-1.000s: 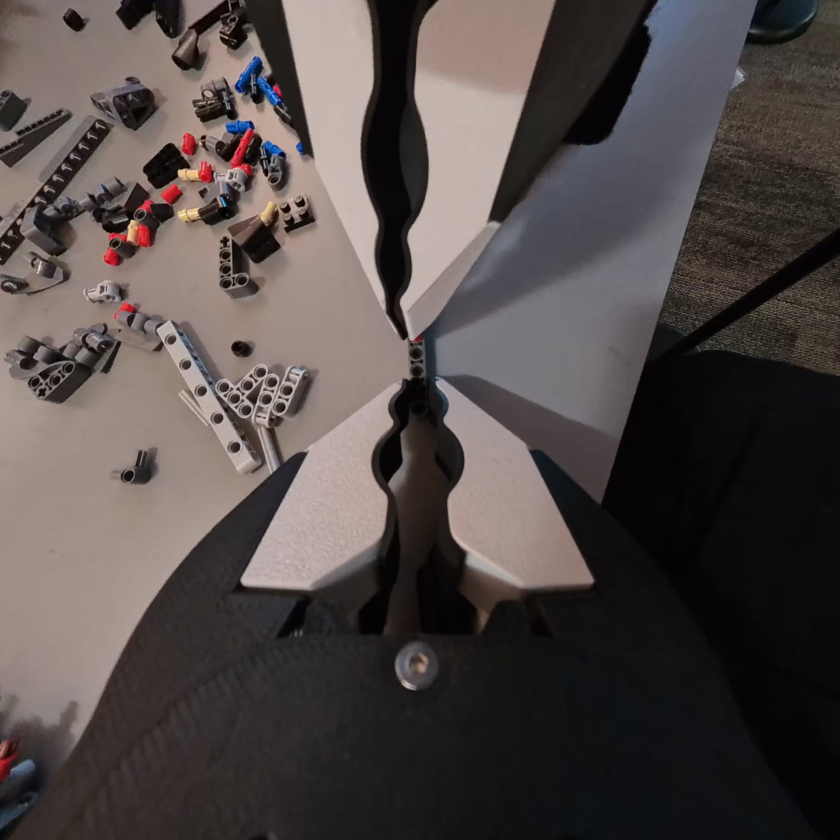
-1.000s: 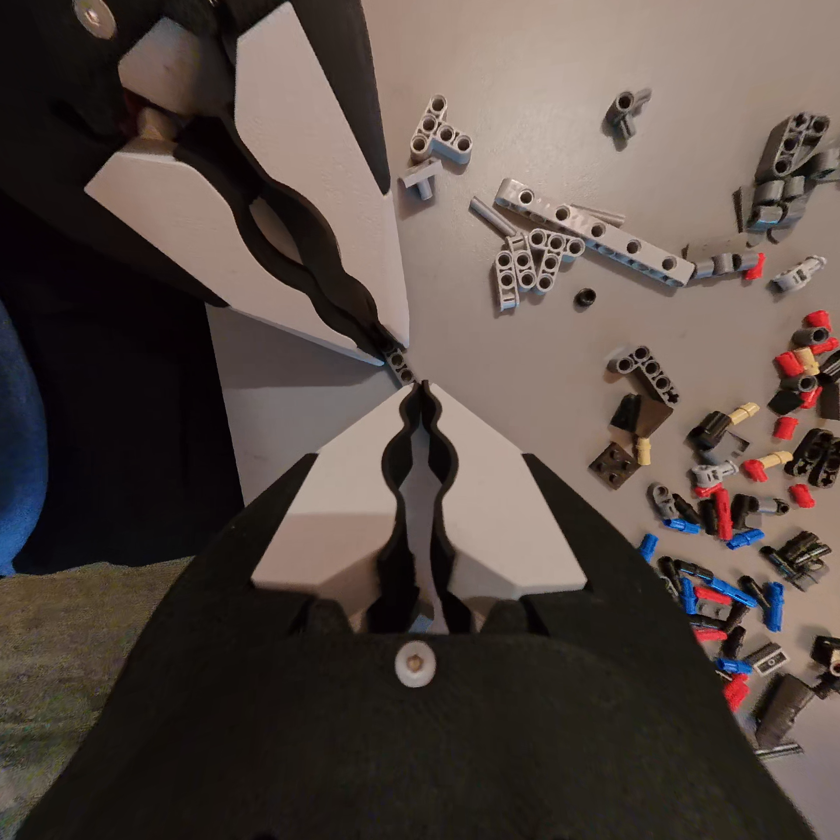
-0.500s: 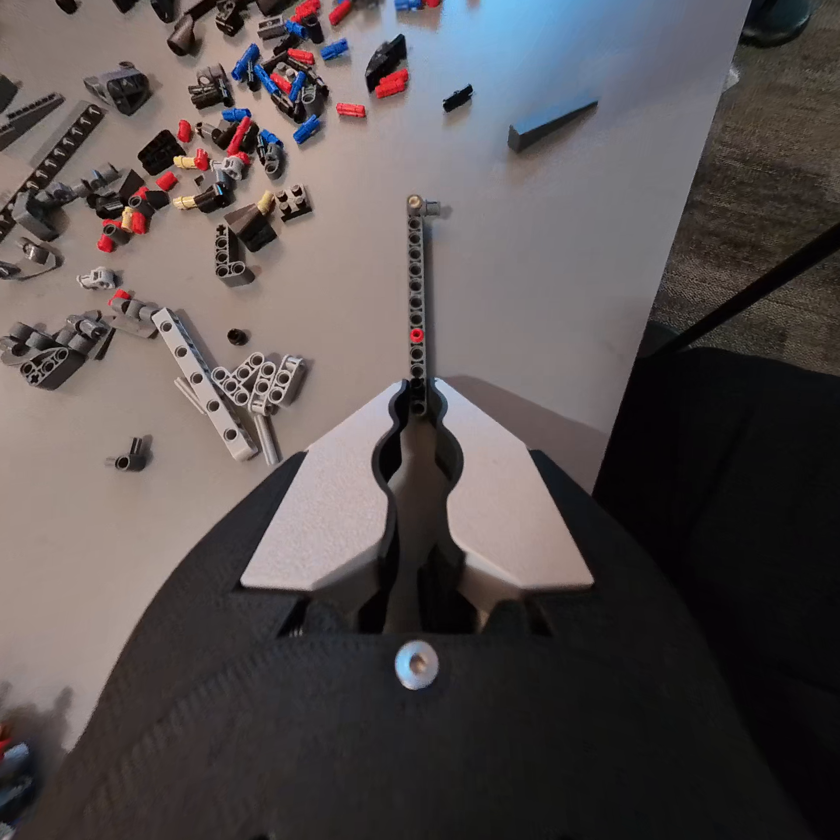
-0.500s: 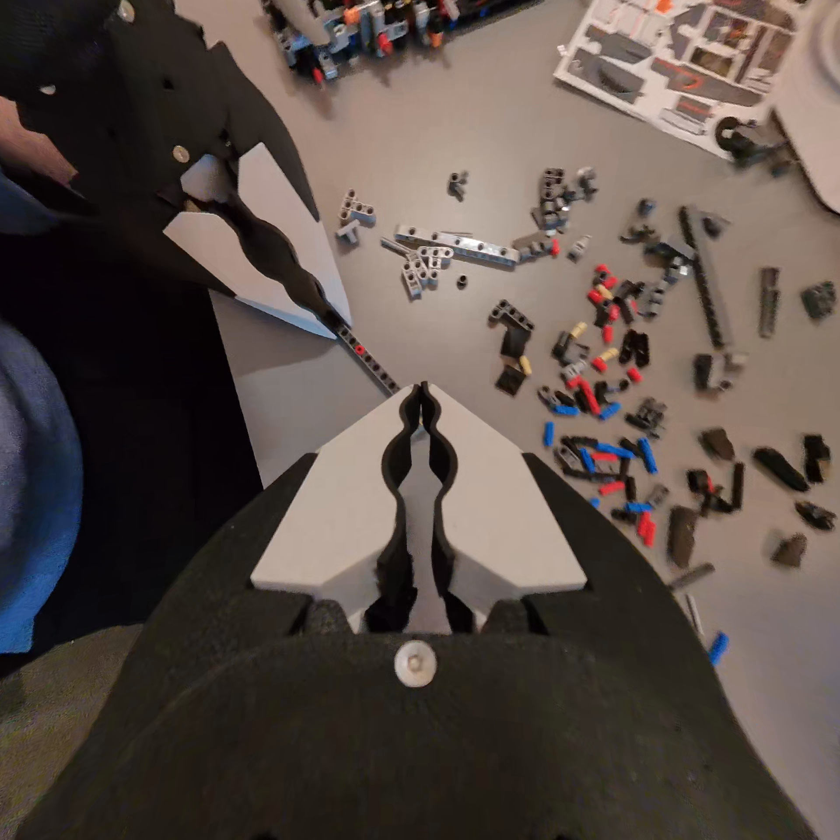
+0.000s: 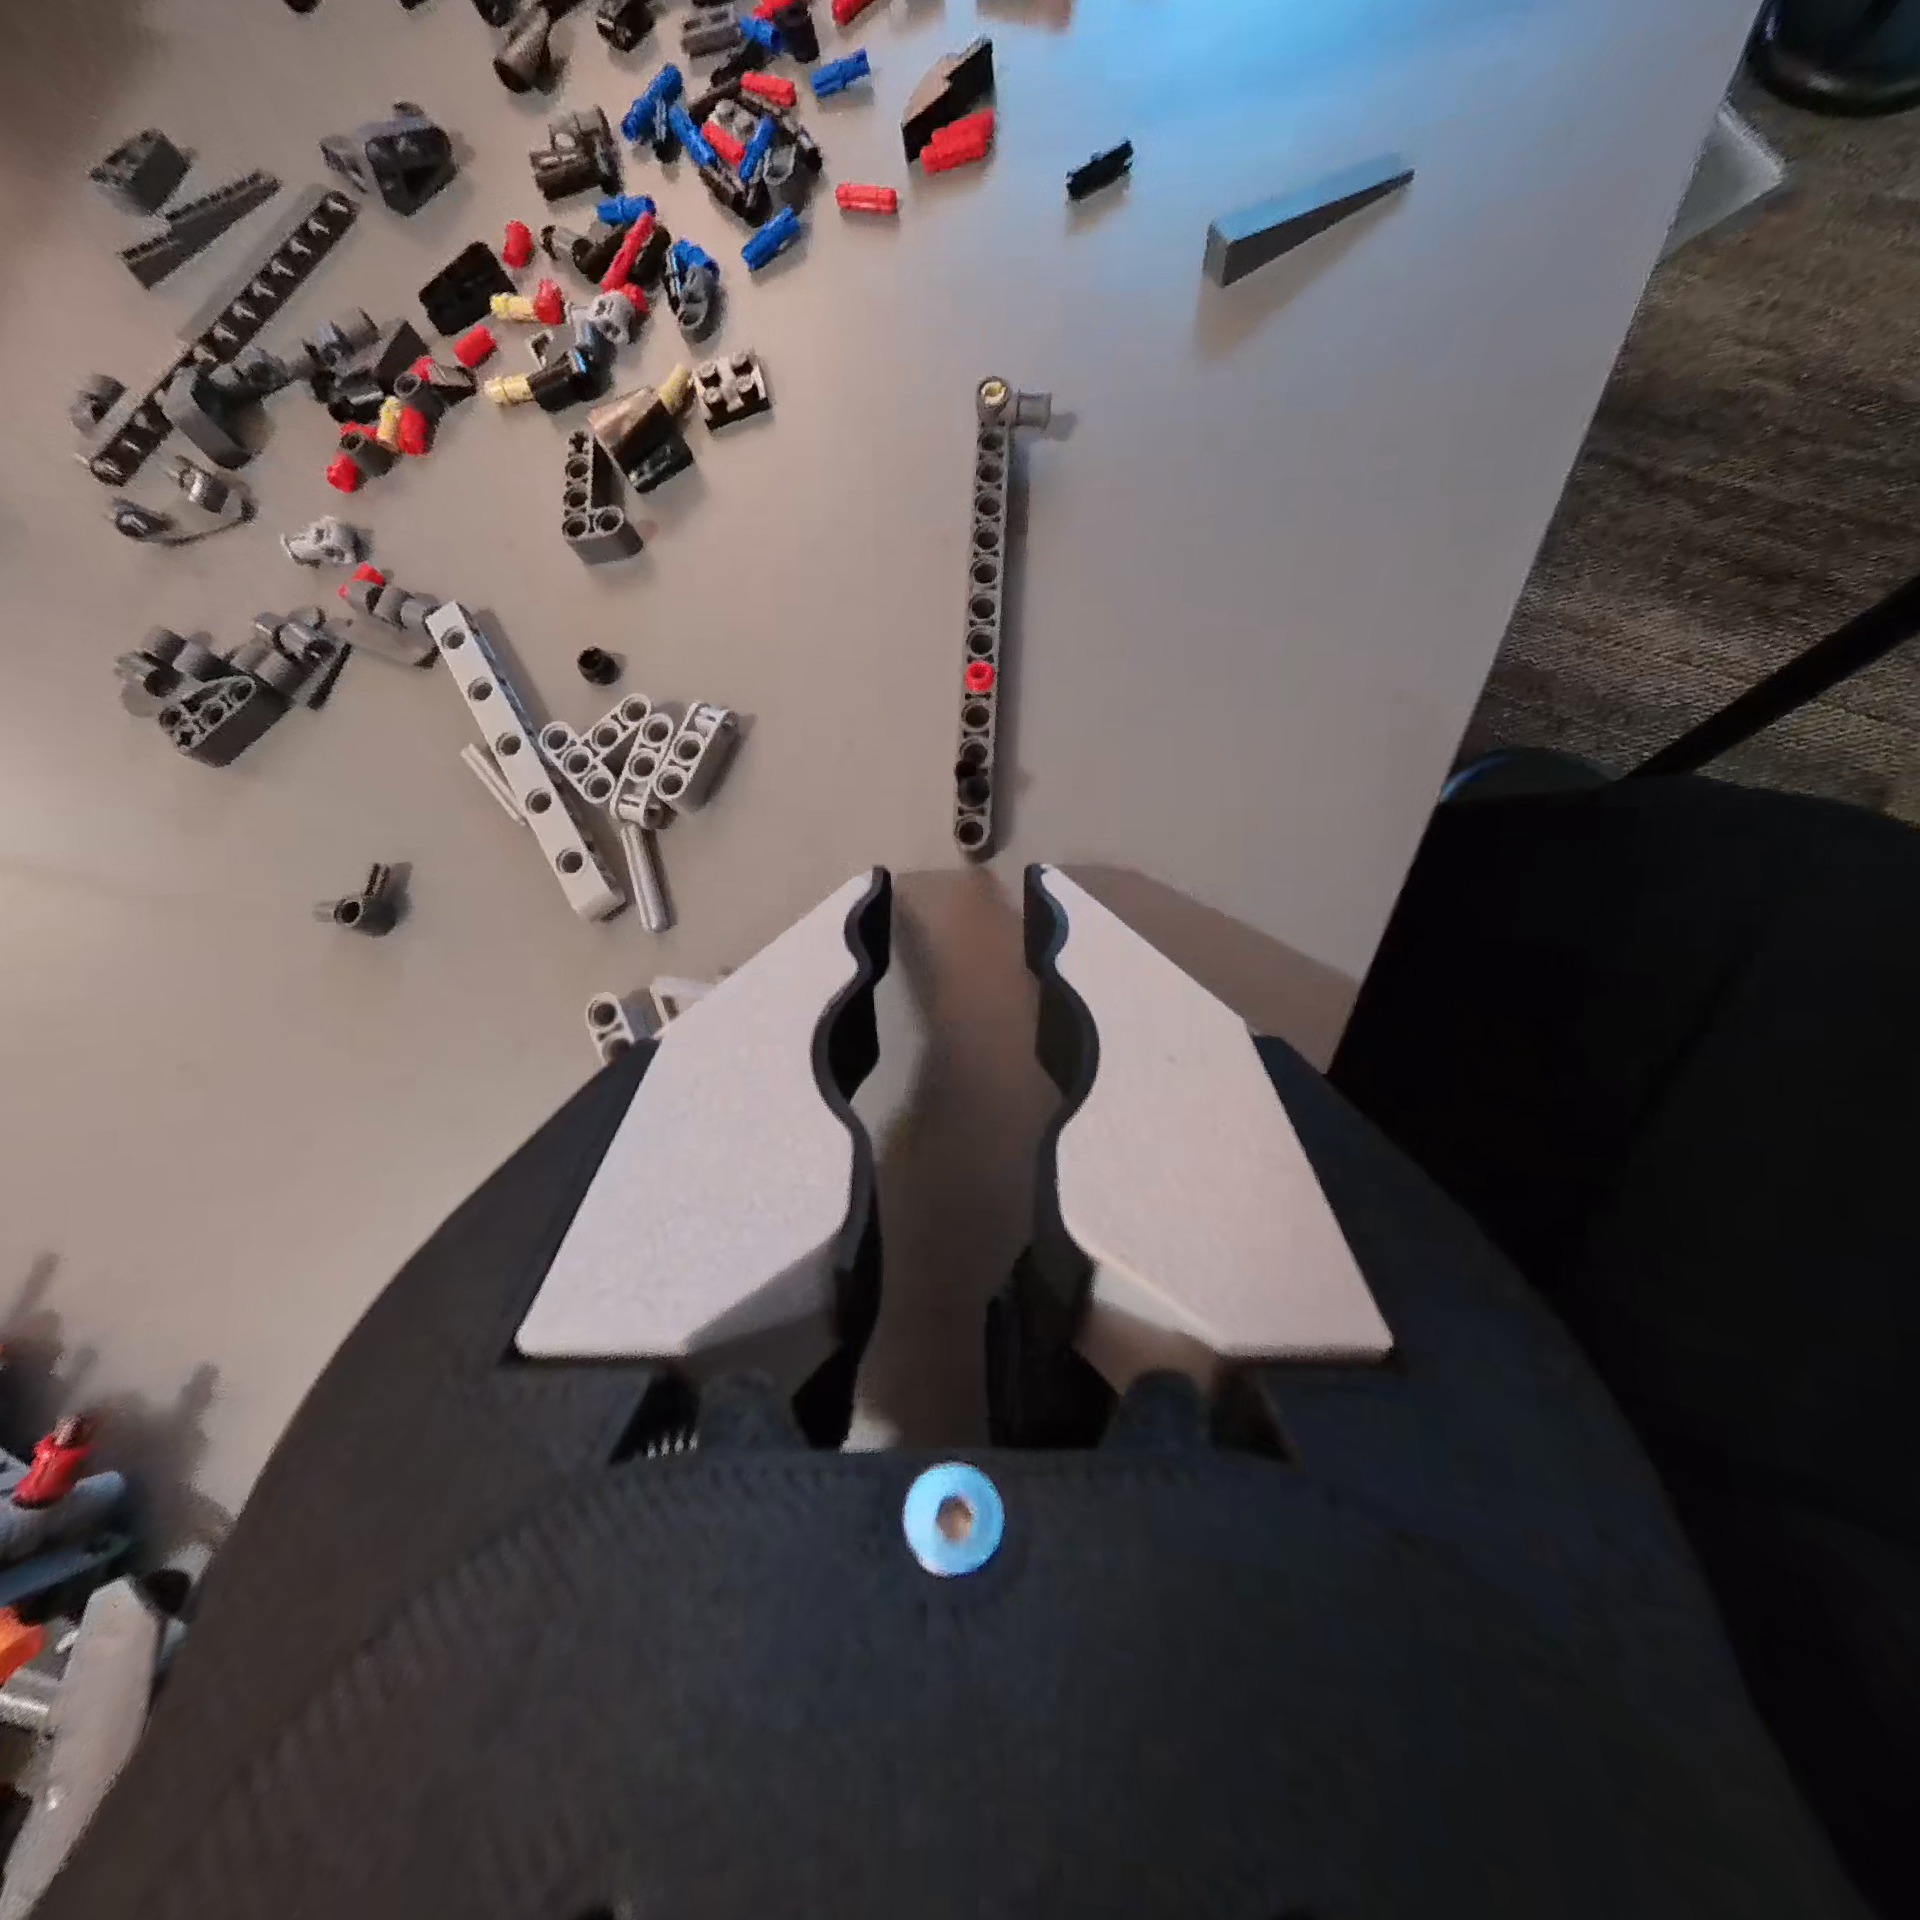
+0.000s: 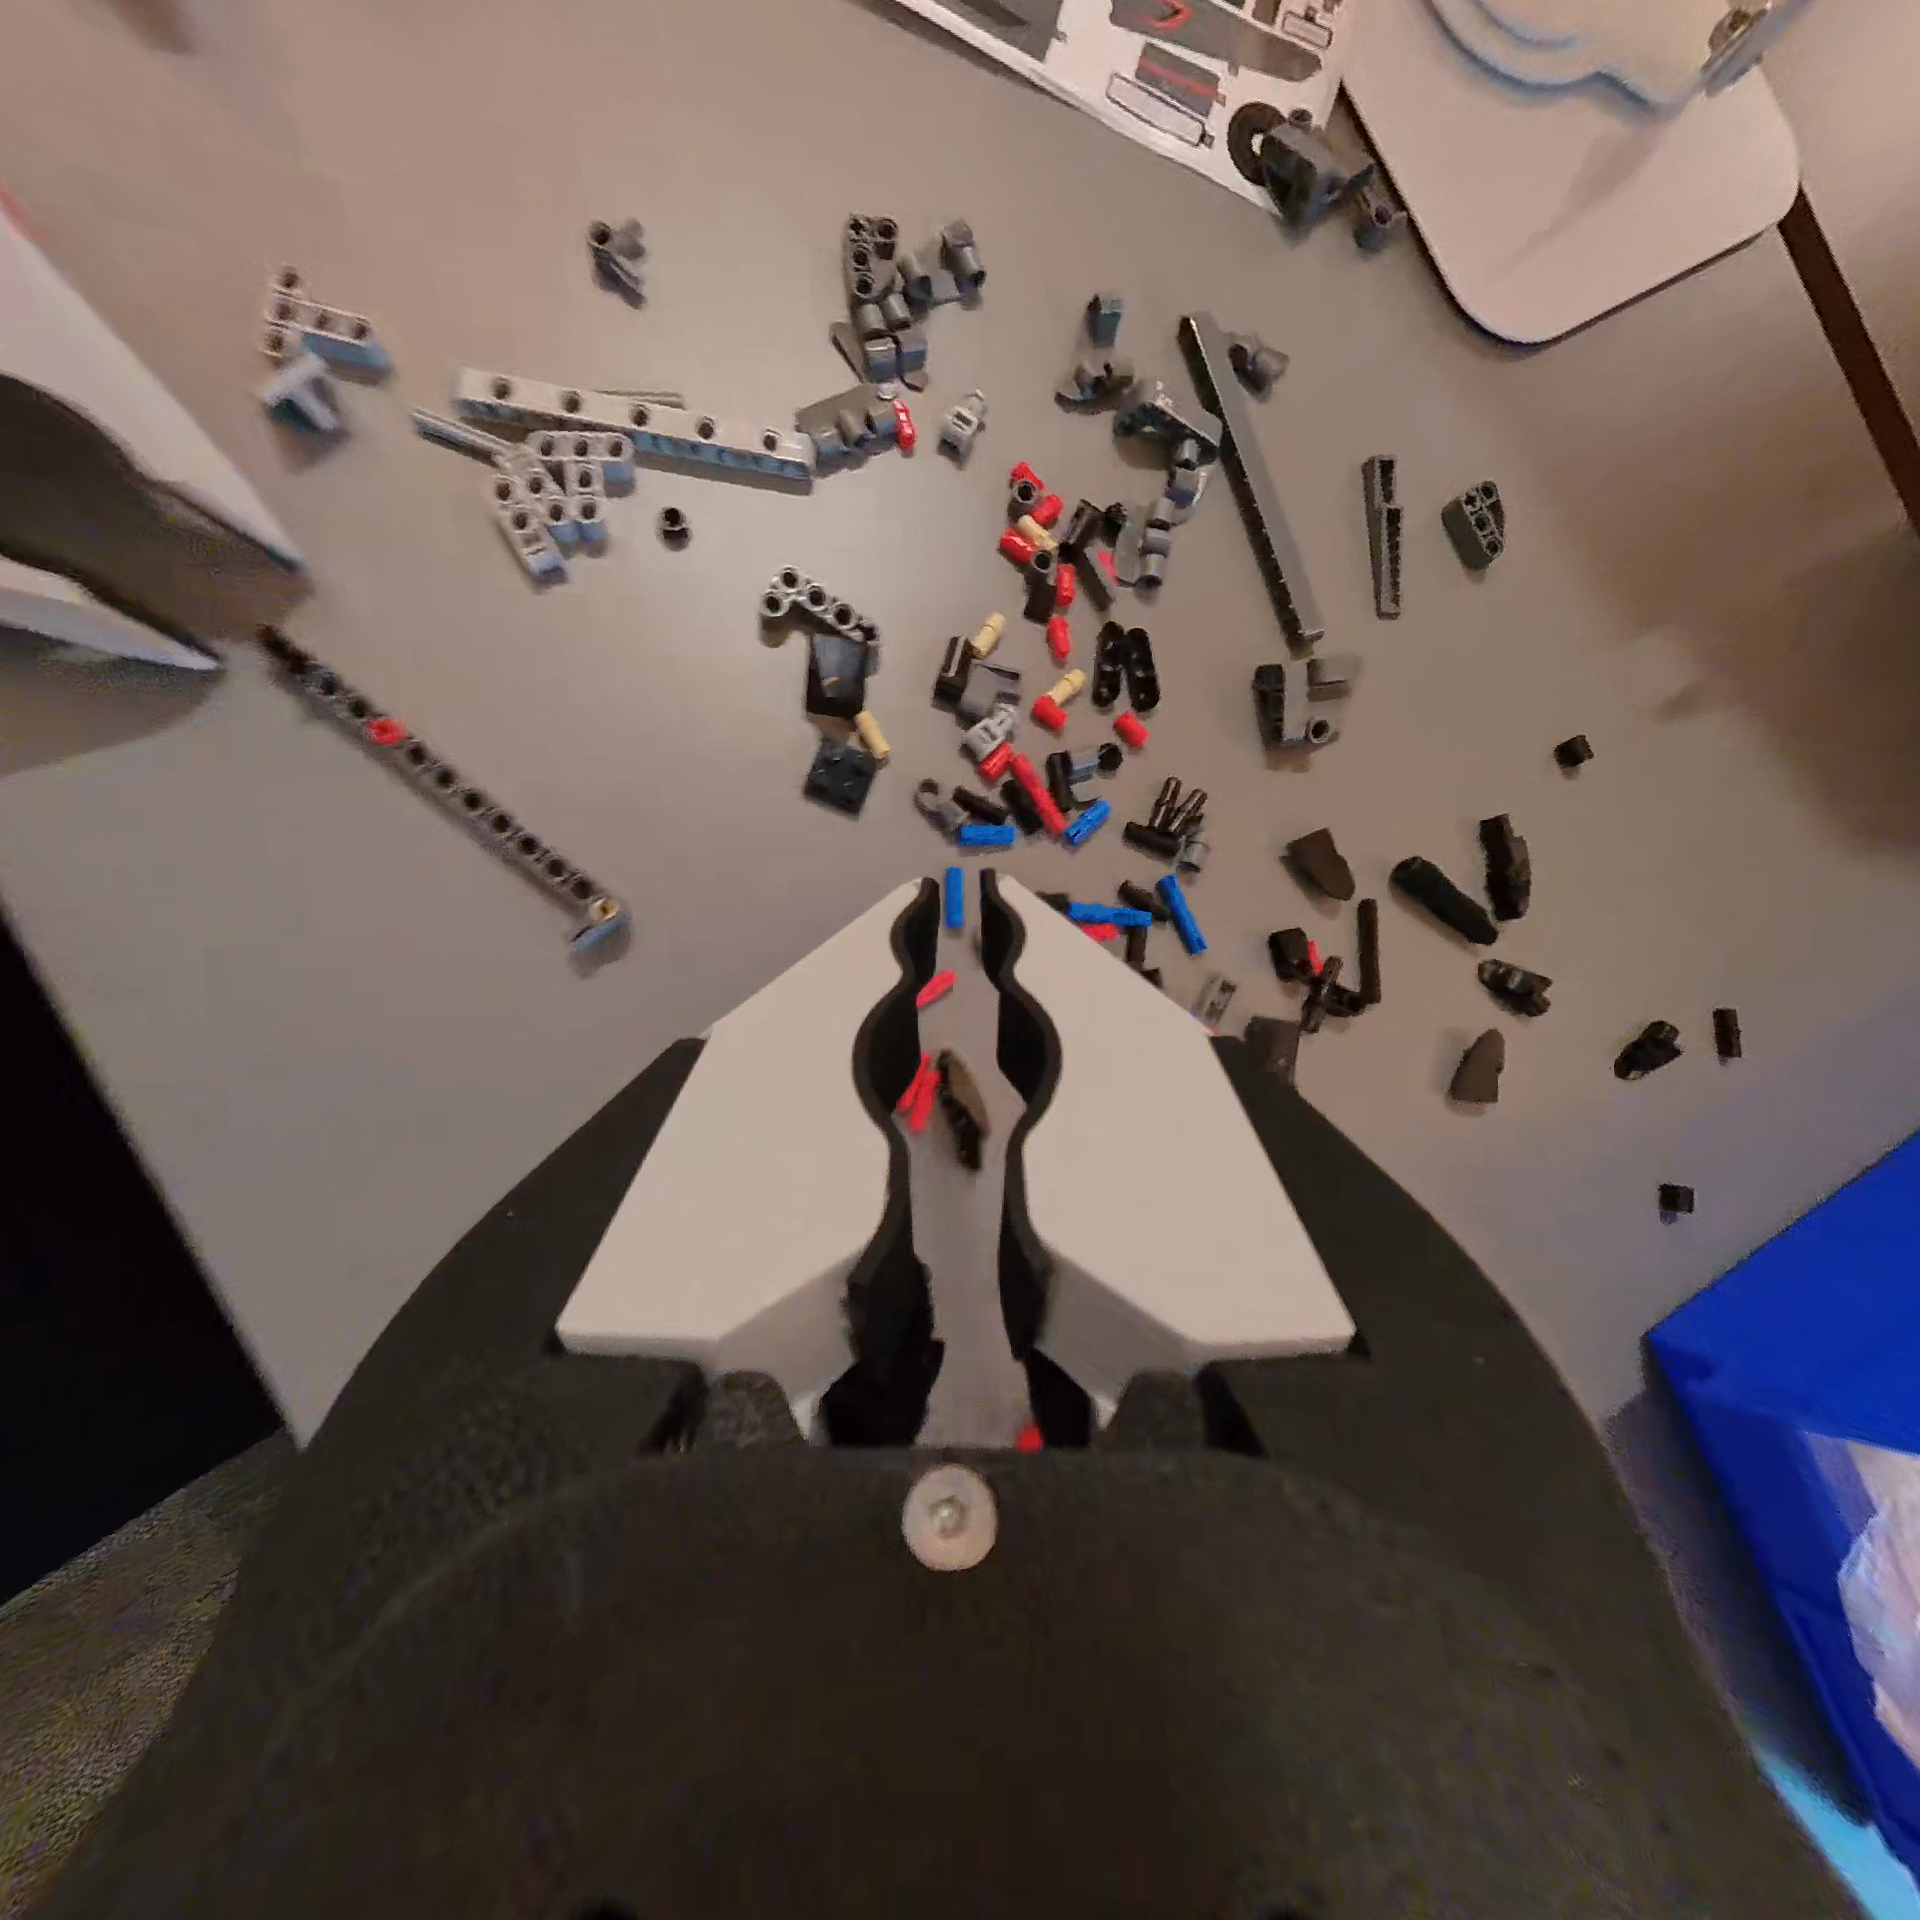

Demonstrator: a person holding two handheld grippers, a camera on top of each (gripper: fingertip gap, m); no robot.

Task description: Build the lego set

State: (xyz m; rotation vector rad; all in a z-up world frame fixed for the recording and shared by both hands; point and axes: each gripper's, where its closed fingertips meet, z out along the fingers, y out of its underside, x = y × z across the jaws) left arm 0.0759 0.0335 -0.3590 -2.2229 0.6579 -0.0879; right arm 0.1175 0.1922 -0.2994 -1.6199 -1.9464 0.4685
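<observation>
A long dark grey beam (image 5: 982, 613) with a red pin (image 5: 978, 675) in one hole lies flat on the grey table (image 5: 1195, 644). My left gripper (image 5: 956, 883) is open and empty, its tips just short of the beam's near end. The beam also shows in the right wrist view (image 6: 447, 779), at the left. My right gripper (image 6: 956, 883) is slightly open and empty above a scatter of pins, with a blue pin (image 6: 953, 896) on the table showing in the gap between its tips. The left gripper's blurred fingers (image 6: 104, 582) show at the left edge.
Loose red, blue, black and grey pieces (image 5: 623, 239) cover the table's far left. A light grey beam (image 5: 520, 758) lies beside small grey liftarms. A dark wedge piece (image 5: 1299, 213) lies near the table's right edge. A printed sheet (image 6: 1174, 62) and a blue box (image 6: 1818, 1455) are also in view. Spacing between my two grippers at the tips: around 20 cm.
My left gripper opened and let go of the long beam, which now lies on the table. My right gripper left the beam, swung over the pin pile and opened slightly.
</observation>
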